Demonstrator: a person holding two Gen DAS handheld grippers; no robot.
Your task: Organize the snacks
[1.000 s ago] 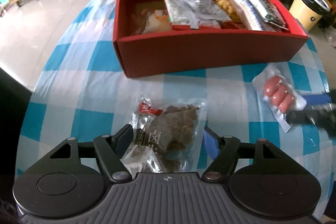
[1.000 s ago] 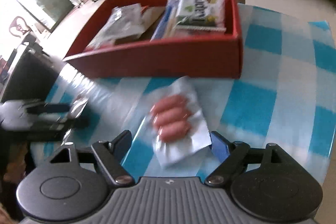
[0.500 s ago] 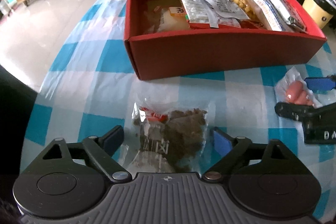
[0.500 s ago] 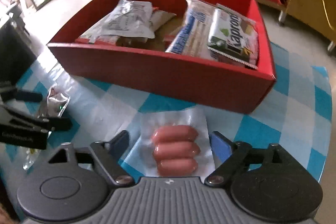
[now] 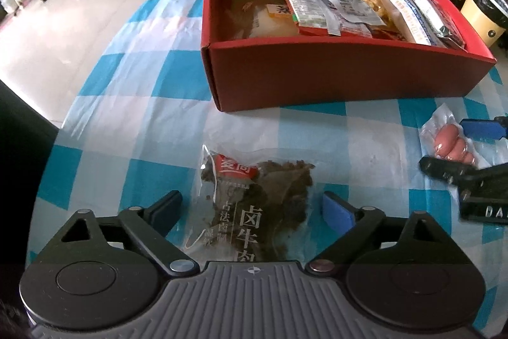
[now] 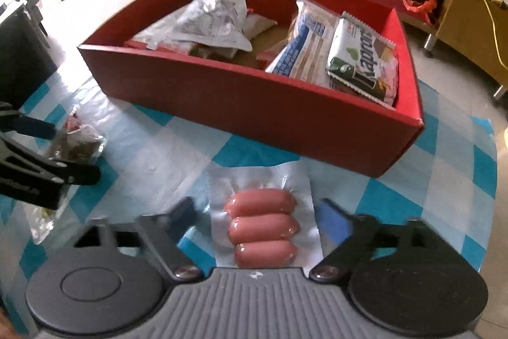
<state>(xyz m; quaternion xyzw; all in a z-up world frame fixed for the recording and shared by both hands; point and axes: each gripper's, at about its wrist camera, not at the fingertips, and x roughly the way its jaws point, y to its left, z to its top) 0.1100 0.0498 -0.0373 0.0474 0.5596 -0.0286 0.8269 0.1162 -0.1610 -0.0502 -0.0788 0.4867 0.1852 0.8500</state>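
Snacks are going into the red box (image 5: 333,78), and we are judging this to be the pick-up step for the last two packets lying outside it. We are holding the left gripper (image 5: 252,209) spread wide around the dried-meat packet (image 5: 254,205), which is lying flat on the checked tablecloth (image 5: 127,123) in front of the box's near wall; neither finger seems to be touching it, so it is gripping nothing. We are holding the right gripper (image 6: 254,218) likewise wide apart around the sausage pack (image 6: 263,228), also in front of the box, nearer its right end, and it too is holding nothing.

Next, we are expecting each pair of fingers to need closing on its packet, then a lift over the near wall and a release inside. Both packets are thin and flat, so we are reckoning the fingers must be pressed low against the cloth to catch an edge.

We are seeing the dried-meat packet's long axis running toward the box, red-labelled end nearest it, along the line of the left fingers. The three sausages are lying crosswise, parallel to the box's near wall, stacked in a row that is running toward the box, so the right fingers are closing along their length.
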